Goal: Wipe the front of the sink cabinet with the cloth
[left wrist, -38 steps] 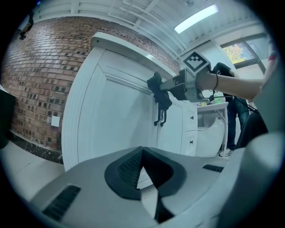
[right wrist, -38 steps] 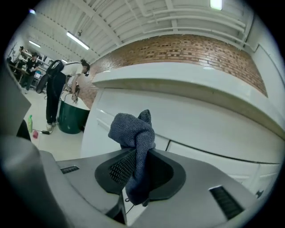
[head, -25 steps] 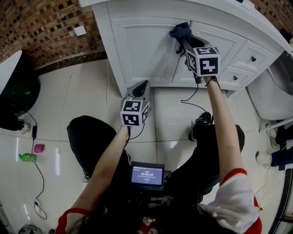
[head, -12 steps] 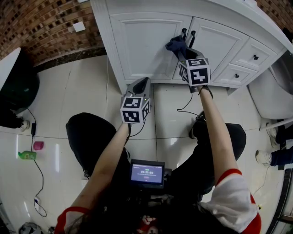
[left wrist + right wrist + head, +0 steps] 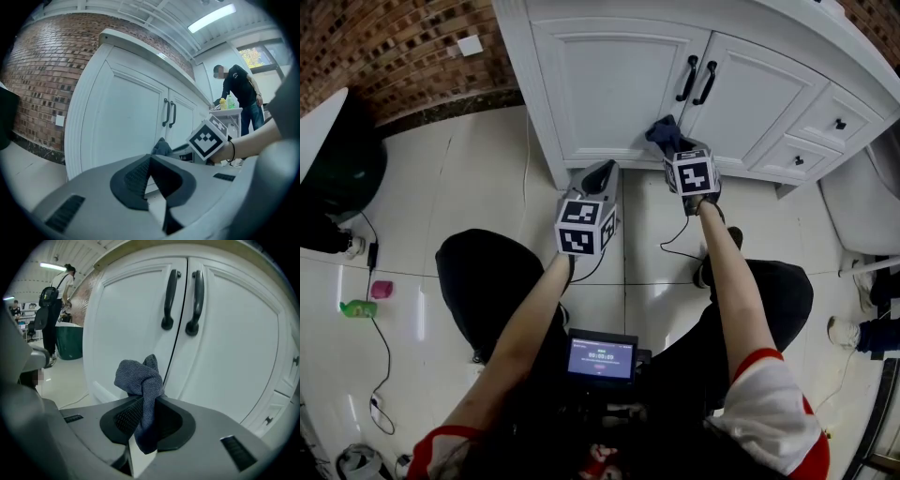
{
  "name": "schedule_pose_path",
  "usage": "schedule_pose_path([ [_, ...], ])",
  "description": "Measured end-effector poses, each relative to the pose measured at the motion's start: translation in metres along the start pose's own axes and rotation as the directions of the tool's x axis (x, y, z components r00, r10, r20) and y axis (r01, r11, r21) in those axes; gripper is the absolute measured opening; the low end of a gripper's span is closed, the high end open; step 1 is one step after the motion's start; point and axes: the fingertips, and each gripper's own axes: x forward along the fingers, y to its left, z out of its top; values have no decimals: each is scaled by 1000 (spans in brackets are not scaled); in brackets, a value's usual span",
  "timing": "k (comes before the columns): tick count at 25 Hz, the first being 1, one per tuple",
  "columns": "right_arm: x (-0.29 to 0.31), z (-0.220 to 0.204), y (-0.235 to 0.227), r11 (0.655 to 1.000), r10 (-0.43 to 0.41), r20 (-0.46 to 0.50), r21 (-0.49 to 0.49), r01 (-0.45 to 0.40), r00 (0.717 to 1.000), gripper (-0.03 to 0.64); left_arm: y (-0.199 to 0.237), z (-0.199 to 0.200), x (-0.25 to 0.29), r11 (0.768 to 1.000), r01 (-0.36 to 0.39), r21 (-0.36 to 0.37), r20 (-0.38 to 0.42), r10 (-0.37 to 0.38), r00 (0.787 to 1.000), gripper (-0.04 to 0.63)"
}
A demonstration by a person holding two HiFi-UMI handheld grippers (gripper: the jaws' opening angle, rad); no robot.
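Pinching the bunched cloth (image 5: 139,376) wad-first, the right claw (image 5: 143,401) aims it at the sink cabinet (image 5: 609,84) front at twelve o'clock, low by the doors and ready to wipe, I judge — the left claw (image 5: 149,161), clenched empty, waits at its nine o'clock.

White panelled sink cabinet (image 5: 609,84) ahead, brick wall (image 5: 394,47) to its left, grey bunched cloth (image 5: 140,376) between the right gripper's (image 5: 144,416) jaws, low before the door seam, under two black bar handles (image 5: 688,79), left gripper (image 5: 602,174) further left, near the left door's foot.

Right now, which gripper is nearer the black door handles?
Right. The right gripper, holding the cloth, sits just below the handles; the left gripper is lower, to their left.
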Motion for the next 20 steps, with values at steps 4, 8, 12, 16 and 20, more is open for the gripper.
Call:
schedule_pose_path([
  [4, 26, -42, 5, 1000, 22, -78, 2, -22, 997, 91, -5, 0, 13, 1000, 2, 0, -6, -2, 1000, 35],
  [8, 36, -63, 19, 998, 64, -116, 2, -64, 991, 91, -14, 3, 26, 1000, 9, 10, -5, -9, 1000, 35],
  [12, 41, -84, 27, 994, 107, -145, -12, -109, 984, 91, -24, 6, 41, 1000, 14, 15, -7, -14, 1000, 35],
  [16, 39, -95, 16, 993, 112, -177, -5, -115, 978, 91, -31, 10, 54, 1000, 4, 17, -5, -4, 1000, 35],
  [20, 31, -91, -2, 994, 110, -169, 23, -108, 980, 91, -34, 17, 68, 1000, -16, 2, -7, 16, 1000, 35],
])
